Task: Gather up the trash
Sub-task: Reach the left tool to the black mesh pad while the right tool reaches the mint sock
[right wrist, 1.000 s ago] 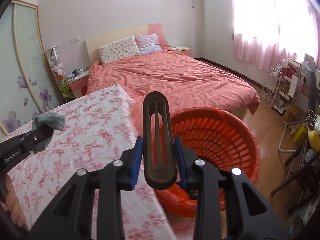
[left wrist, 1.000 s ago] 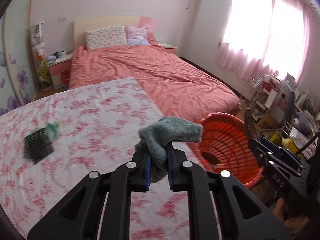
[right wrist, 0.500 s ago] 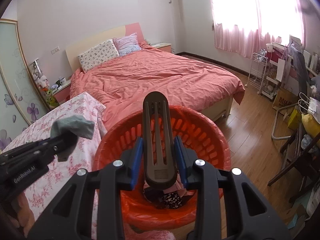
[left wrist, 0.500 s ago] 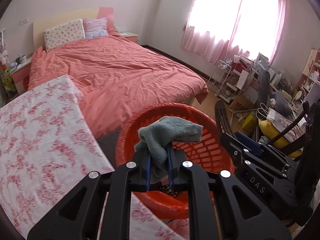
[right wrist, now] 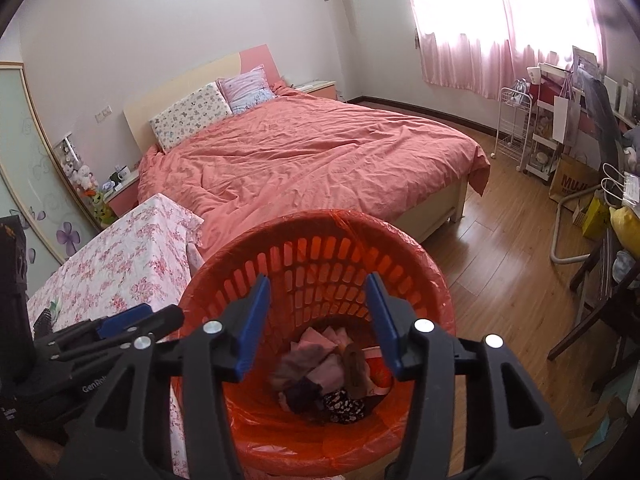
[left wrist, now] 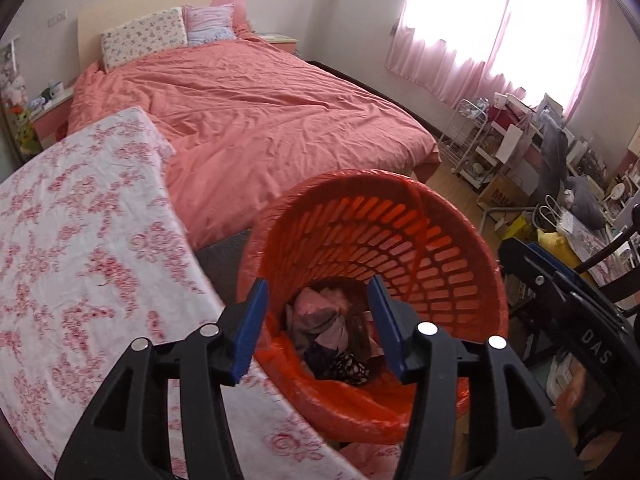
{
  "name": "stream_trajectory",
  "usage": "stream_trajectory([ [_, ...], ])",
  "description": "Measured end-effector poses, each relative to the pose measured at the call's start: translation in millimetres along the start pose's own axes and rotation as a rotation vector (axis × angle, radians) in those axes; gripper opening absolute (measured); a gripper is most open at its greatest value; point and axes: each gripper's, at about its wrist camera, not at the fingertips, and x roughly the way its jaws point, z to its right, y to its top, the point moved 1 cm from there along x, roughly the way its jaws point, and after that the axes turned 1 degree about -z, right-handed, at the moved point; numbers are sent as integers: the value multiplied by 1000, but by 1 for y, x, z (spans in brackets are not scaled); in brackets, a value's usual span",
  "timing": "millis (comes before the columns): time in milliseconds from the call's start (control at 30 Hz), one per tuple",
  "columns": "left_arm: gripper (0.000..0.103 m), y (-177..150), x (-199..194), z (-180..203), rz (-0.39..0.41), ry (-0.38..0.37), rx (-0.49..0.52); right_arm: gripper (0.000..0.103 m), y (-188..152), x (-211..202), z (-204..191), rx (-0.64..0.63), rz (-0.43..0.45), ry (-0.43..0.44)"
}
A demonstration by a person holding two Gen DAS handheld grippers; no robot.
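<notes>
An orange slotted basket (left wrist: 420,240) lined with an orange bag stands beside the flowered table; it also shows in the right wrist view (right wrist: 320,252). Crumpled pink and dark trash (left wrist: 324,332) lies at its bottom, also seen in the right wrist view (right wrist: 320,380). My left gripper (left wrist: 318,320) is open and empty over the basket's near rim. My right gripper (right wrist: 318,320) is open and empty above the basket's mouth. A dark item (right wrist: 44,316) lies on the table at far left in the right wrist view.
The table with the pink flowered cloth (left wrist: 80,240) lies left of the basket. A bed with a salmon cover (right wrist: 320,160) is behind. Racks, bags and chair legs (right wrist: 580,200) crowd the right side on the wooden floor (right wrist: 520,280).
My left gripper opened and the grey-green cloth is gone from it. My right gripper opened and the dark slotted piece is gone from it. Both grippers moved over the basket.
</notes>
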Motion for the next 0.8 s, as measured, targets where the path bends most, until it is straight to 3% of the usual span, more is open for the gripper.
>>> stream_trajectory([
  [300,63,-18,-32,-61,28,172,-21,58,-10,-13,-30,-63,-3,-16],
  [500,64,-35,-60,-148,26,348,-132,58,-24,-9,-72,-138,-33,2],
  [800,64,-67,-110,-300,42,606,-400,58,-48,4,-154,-259,-84,68],
])
